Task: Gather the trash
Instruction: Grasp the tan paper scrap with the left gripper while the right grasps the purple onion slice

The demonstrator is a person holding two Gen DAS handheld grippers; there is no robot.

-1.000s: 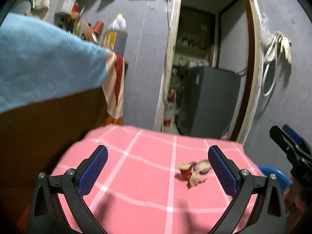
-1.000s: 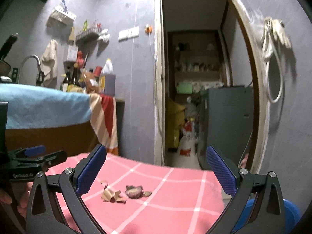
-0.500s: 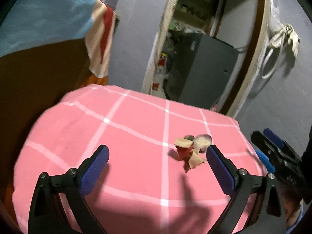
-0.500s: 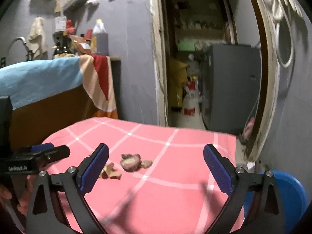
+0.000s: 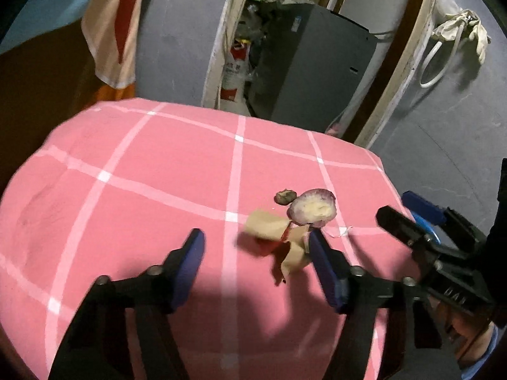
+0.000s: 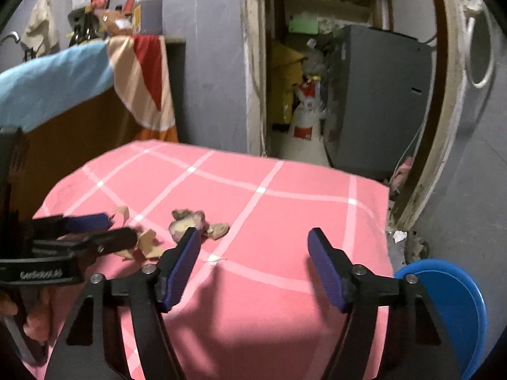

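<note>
Trash scraps (image 5: 279, 237) | on table (image 5: 158, 164), just ahead-right of left claw (image 5: 255, 264), nearer than right claw (image 6: 253, 266) | both claws empty, closing.

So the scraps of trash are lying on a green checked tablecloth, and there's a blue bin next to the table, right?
Nearly. The tablecloth is pink with white lines, not green, as both wrist views show. The scraps do lie on it, and the blue bin stands beside the table.

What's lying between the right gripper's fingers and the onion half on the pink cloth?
Nothing: in the right wrist view the right gripper, jaws closing with nothing between them, has one fingertip right at the onion half; only bare pink cloth shows there.
</note>
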